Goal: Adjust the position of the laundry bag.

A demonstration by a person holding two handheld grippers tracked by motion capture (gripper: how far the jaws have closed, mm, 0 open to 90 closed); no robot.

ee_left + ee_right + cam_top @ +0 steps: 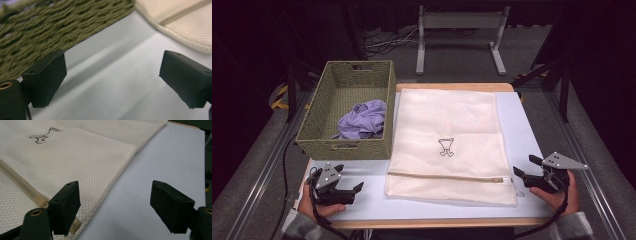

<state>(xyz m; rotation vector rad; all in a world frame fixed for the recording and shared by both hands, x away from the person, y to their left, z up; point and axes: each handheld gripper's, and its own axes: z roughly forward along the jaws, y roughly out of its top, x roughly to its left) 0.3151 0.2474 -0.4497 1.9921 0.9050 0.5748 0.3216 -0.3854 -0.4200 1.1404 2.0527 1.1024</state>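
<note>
Sitting flat mid-surface, the mesh bag (451,145) has its zipper (447,176) running left-right along the near edge, closed as far as I can tell, with the pull (44,204) at the right end. Right hand-held gripper (526,167) is just off the bag's near-right corner, jaws apart, nothing between them; in the right gripper view the pull sits right beside the left-hand jaw, almost under it, bag edge running away up-frame. Left hand-held gripper (348,177) is also released and empty, parked on bare surface (107,82) below the basket (312,131), pointing toward the bag's near-left corner, which lies a short way off to its right. Purple cloth (362,120) is bunched in the basket's near-right corner, closer to the left gripper but behind the basket wall. My read: opening the bag comes first, so the key relation is pull vs. right gripper, which is clearly the nearer hand. Zipper axis is crosswise, so the pull would travel leftward, toward the left gripper. Left would likely pin the near-left corner to stop the mesh sliding. Risk: the pull is small and lies flat, easy to pinch mesh instead.
</note>
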